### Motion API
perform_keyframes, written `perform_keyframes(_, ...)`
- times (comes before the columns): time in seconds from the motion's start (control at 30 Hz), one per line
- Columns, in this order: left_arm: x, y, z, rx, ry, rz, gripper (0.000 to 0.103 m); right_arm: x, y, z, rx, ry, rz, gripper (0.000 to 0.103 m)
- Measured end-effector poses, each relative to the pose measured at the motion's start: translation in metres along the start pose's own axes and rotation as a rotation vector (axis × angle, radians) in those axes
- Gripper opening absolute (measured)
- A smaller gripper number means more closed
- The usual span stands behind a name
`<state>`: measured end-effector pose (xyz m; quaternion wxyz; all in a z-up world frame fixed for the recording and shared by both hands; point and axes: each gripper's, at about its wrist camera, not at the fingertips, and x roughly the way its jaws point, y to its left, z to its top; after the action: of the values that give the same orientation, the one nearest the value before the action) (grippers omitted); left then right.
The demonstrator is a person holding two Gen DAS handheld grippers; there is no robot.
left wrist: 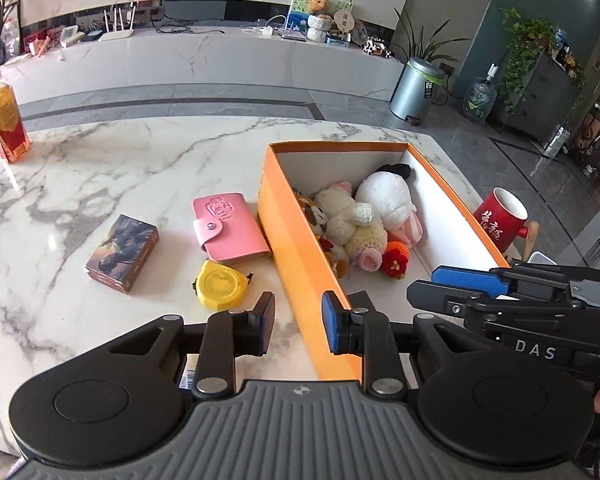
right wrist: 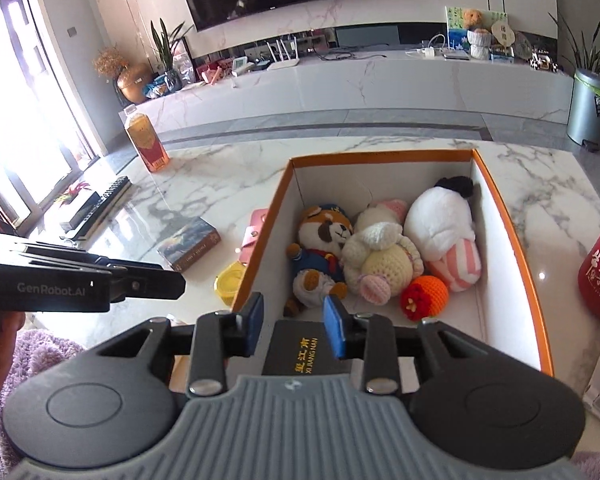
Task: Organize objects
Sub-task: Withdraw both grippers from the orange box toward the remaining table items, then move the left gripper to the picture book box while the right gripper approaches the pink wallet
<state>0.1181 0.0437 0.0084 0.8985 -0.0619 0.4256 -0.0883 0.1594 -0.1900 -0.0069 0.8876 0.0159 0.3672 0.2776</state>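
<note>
while the orange box [right wrist: 512,240] on the marble table [left wrist: 120,160] already holds the plush toys [right wrist: 380,256] at its far end, a black box lettered xi jiang nan [right wrist: 300,350] lies at its near end, right under our right gripper [right wrist: 294,326], whose jaws stand apart around it without clearly touching it, so we judge it either just set down or about to be gripped. outside the box's left wall the pink card wallet [left wrist: 228,226], yellow tape measure [left wrist: 220,286] and picture-printed box [left wrist: 122,254] wait. our left gripper [left wrist: 298,324] hangs open and empty over that wall, so next it should swing left, likely to the tape measure.
</note>
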Motion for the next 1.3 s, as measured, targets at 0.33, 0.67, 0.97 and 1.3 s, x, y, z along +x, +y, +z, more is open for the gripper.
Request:
perform_keyframes(0.33,-0.026,0.023,-0.023,-0.030,-0.030,0.103,0.037,-0.005,0.049,-0.007,-0.109,0.009,0.049,0.043)
perform_keyframes(0.67,-0.029,0.061,-0.035,-0.065,0.009,0.131,0.041,0.025,0.086,-0.010,-0.245,0.071,0.069,0.042)
perform_keyframes(0.97,-0.009,0.097,-0.040,-0.091,0.087,0.078,0.041,0.072,0.103,-0.001,-0.295,0.177,0.090,0.032)
perform_keyframes(1.3,0.031,0.112,-0.032,-0.047,0.140,0.056,0.041,0.121,0.112,0.007,-0.337,0.274,0.058,0.021)
